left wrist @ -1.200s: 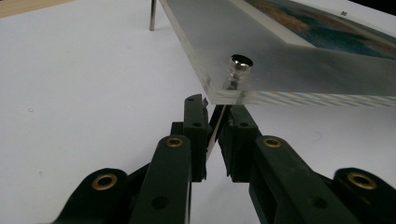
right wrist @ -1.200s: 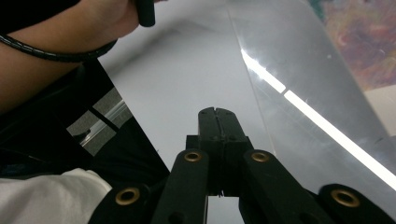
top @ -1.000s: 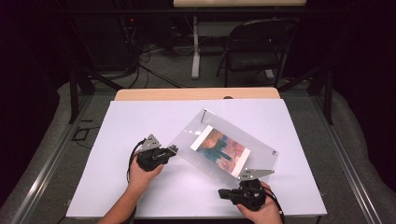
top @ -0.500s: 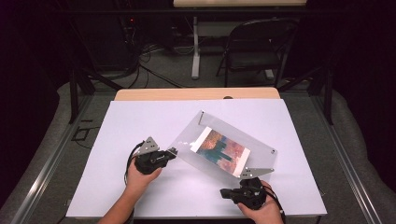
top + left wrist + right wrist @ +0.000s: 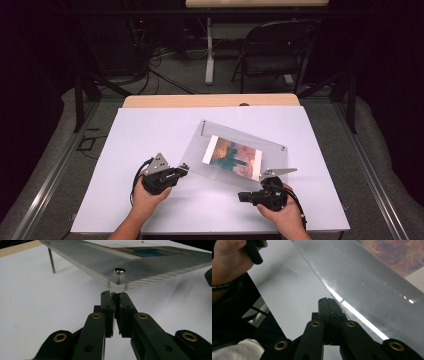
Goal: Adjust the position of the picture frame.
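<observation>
Table [image 5: 150,130], white-topped, bearing one clear acrylic frame [image 5: 200,150] with a colourful print [image 5: 233,157] sandwiched inside, lying at centre-right and turned askew.

Left tongs [image 5: 184,169], held in the left hand [image 5: 145,197]: jaws drawn together on a thin post beneath the frame's near-left corner, just under a silver standoff cap [image 5: 119,272]. That corner stands clear of the table; a thin metal leg [image 5: 51,260] props the frame farther off.

Right tongs [image 5: 243,196], held in the right hand [image 5: 280,212]: jaws pressed flat together with nothing between them, tips just beside the frame's near edge; whether they touch it cannot be told.
</observation>
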